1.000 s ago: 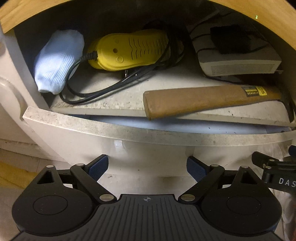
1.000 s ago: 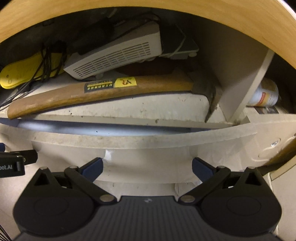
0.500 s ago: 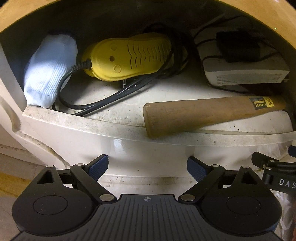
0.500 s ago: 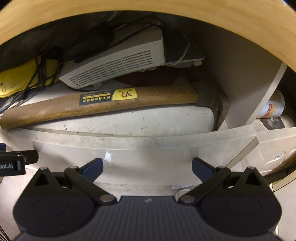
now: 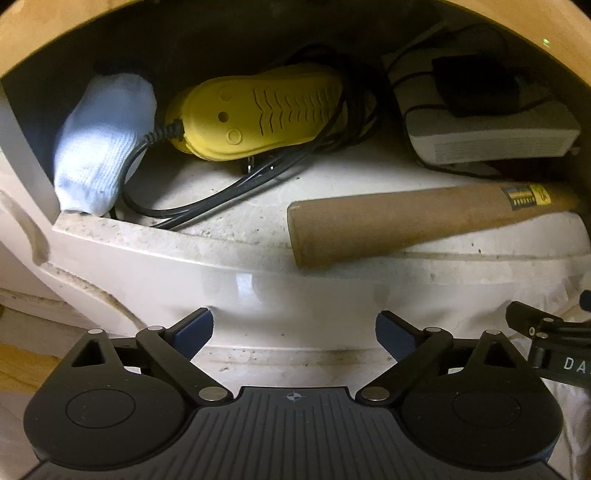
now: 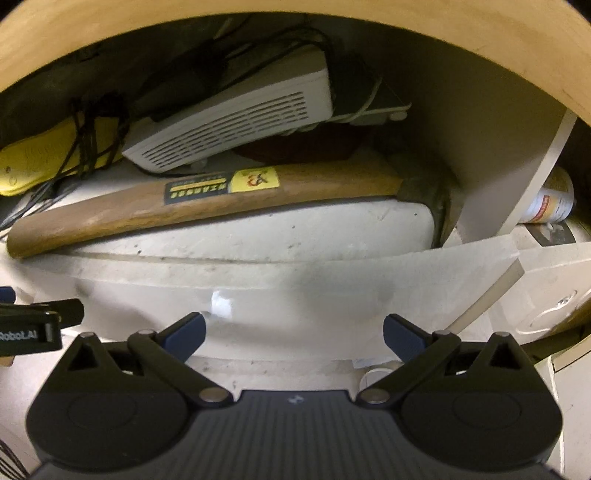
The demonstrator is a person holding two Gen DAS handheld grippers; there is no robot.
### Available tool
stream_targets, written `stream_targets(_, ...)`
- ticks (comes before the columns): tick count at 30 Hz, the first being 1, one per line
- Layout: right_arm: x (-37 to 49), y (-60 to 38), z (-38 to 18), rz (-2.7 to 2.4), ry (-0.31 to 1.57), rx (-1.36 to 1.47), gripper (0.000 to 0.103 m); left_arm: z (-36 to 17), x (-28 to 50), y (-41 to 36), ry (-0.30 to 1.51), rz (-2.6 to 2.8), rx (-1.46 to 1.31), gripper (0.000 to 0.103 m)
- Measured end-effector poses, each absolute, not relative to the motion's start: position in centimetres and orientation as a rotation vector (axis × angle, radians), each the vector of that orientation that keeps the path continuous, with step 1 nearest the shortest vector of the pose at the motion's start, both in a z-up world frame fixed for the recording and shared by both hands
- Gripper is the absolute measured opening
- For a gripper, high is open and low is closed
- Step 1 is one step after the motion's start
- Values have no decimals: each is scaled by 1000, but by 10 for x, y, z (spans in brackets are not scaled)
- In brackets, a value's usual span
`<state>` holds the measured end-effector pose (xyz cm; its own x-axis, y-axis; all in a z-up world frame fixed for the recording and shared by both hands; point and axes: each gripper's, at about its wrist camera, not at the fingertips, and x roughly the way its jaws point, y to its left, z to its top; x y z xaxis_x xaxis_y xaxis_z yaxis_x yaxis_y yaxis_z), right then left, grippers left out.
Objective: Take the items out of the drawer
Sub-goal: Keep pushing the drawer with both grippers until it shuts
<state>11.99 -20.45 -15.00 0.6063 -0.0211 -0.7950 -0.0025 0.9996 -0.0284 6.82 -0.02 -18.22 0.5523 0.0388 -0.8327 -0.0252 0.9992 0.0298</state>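
Right now we face the open white drawer, its front panel just ahead of both claws. Above it runs the pale wooden edge of the bench. Inside the drawer, the wooden-handled hammer lies lengthwise near the front, its butt end toward the left and its dark metal head against the right wall. Behind it sits a white vented box, tilted, with a black adapter resting on top. Left of the box we see a yellow shoe-shaped dryer with a black cord looped around it and trailing forward. In the far left corner a white sock leans against the drawer wall. Beyond the right divider, a can lies on its side. Our left claw hangs in front of the drawer with its jaws spread wide and nothing between them; our right claw does the same beside it.
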Motion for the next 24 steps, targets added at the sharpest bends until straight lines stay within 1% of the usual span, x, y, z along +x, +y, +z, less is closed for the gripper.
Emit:
stream_targets(5,109,-204,-142,-6,947,-60,103,-173,58,1,989,35,37,97)
stream_targets(9,105,-207,-130,-7,966,-67,103,-157,54,7,1010,30,1,97)
stream_targets(13,120,-212,-115,1,973,-70,103,-125,52,18,1010,21,-20,97)
stream_targets(16,147,-208,-120,15,967,-71,103,-97,64,6,988,-2,26,97)
stream_targets(19,136,-209,-106,30,955,-61,103,-81,82,-1,971,-20,55,97)
stream_targets(24,105,-208,-77,59,937,-48,103,-76,88,-9,957,-38,80,98)
